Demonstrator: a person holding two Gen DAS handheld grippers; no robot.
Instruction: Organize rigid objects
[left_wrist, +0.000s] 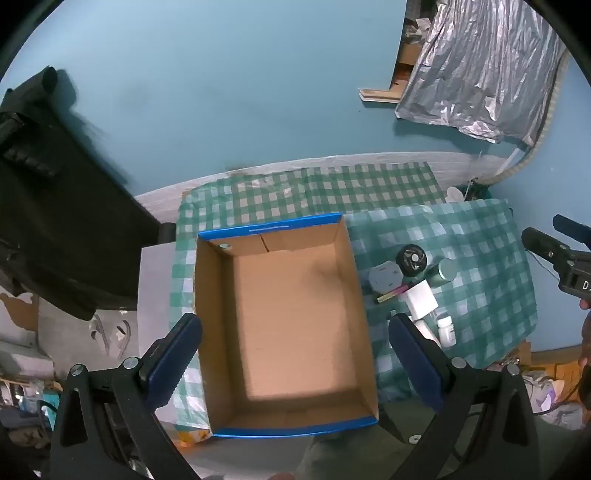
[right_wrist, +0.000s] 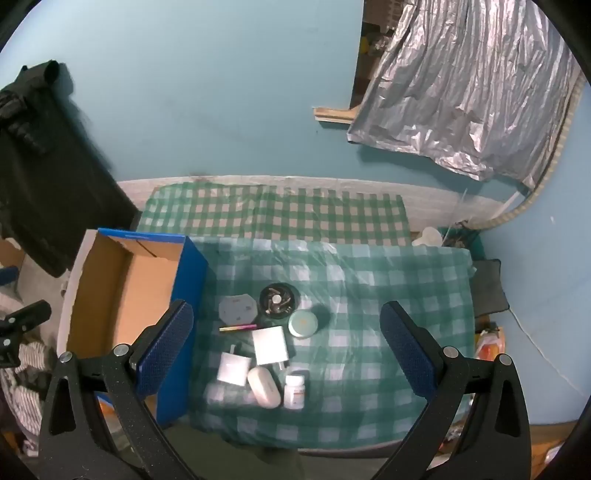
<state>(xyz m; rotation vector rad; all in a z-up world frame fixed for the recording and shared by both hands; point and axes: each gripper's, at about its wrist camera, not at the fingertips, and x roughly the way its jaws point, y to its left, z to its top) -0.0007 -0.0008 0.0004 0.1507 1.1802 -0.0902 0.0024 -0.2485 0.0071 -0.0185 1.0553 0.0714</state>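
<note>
Below, two fisheye views of one tabletop. Right gripper (right_wrist: 286, 343): jaws spread wide, nothing between them, hovering directly above the cluster of small items on the checked cloth (right_wrist: 388, 295). Left gripper (left_wrist: 295, 354): jaws likewise spread and empty, hovering above the open box (left_wrist: 291, 317), whose floor is bare apart from a small round piece in the far left corner.

Key relation: the items lie ahead of and beneath the right gripper, framed between its fingers; from the left gripper they lie off to the right, past the box wall. The right hand is therefore judged the nearer for a first pick. The box sits just left of the cluster, its blue side wall near the grey plug. Its long axis runs away from the cameras.

Count, right view:
- one grey plug (right_wrist: 237, 309), lying flat;
- one black round tin (right_wrist: 279, 295), touching or just beside the plug;
- one pale green round tin (right_wrist: 303, 323);
- one slim pen-like stick (right_wrist: 238, 327), long axis running left to right;
- two white chargers (right_wrist: 270, 346) (right_wrist: 232, 368), side by side;
- one white oval case (right_wrist: 263, 387), tilted;
- one small white bottle (right_wrist: 294, 390), upright;
- one blurred clear thing at the near left, kind unclear.

Nothing yet lies among the sorted goods; the task is judged at its start.
</note>
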